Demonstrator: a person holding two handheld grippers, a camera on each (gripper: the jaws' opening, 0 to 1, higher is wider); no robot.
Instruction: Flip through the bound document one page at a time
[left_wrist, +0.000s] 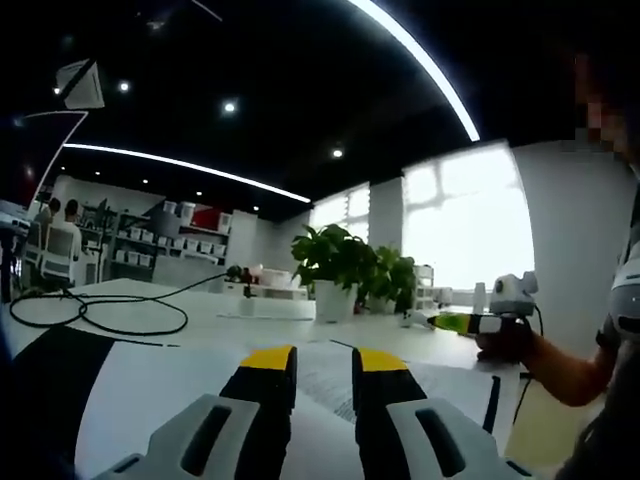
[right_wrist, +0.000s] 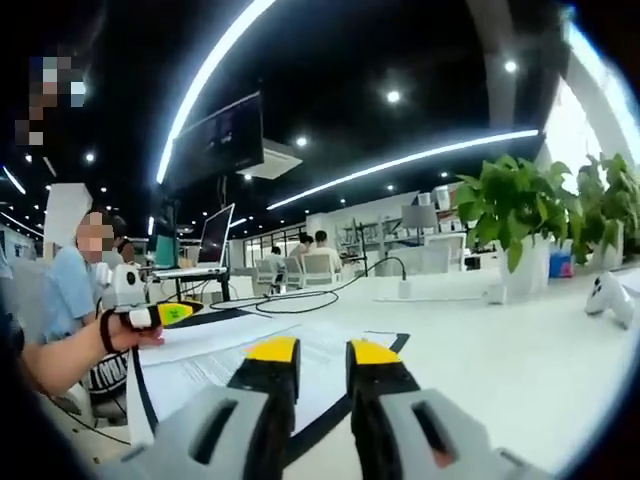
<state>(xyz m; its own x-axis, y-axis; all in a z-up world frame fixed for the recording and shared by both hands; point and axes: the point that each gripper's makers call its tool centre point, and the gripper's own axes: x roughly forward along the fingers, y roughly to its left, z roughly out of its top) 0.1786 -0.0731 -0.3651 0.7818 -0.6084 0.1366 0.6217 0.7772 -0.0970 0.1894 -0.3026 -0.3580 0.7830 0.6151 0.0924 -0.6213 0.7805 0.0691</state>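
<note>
- White document (left_wrist: 150, 385) is lying open on the desk (left_wrist: 215, 320); flipping seems not yet begun.
- Left tool (left_wrist: 323, 360) and right tool (right_wrist: 311, 352) are hovering, jaws slightly apart, gripping nothing.
- Next: catching one page edge.

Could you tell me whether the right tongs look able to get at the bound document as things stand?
Probably yes: the right tongs hang just above the bound document, jaws a little apart, and nothing lies between them. The left tongs sit at its far edge, out of the way.
</note>
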